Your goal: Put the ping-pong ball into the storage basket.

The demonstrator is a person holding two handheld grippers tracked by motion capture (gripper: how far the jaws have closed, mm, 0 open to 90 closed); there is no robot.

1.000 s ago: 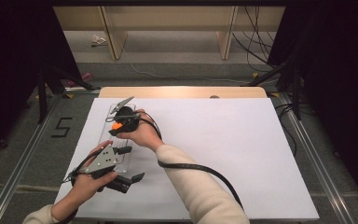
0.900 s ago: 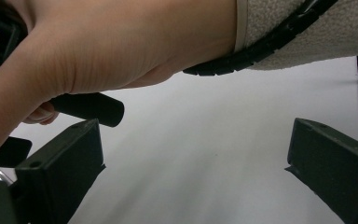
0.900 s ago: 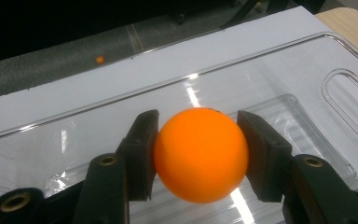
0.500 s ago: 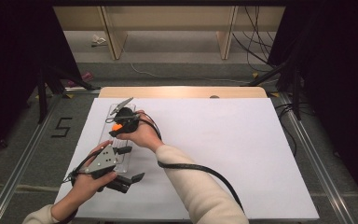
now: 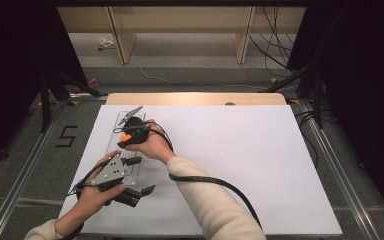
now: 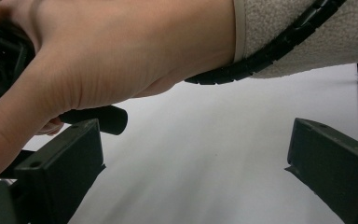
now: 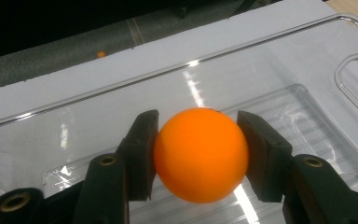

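White sheet (image 5: 240, 165) covers the table; wooden edge (image 5: 195, 98) at the far side; grey floor, dark curtains around; right gripper (image 7: 198, 154) clamps the ball (image 7: 200, 154) over the clear tray (image 7: 307, 79); left gripper (image 6: 196, 172) jaws apart, nothing between them.

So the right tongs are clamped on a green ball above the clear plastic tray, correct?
Not quite: the ball is orange, not green, as the right gripper view shows plainly. The rest holds: the right tongs are clamped on it above the clear plastic tray.
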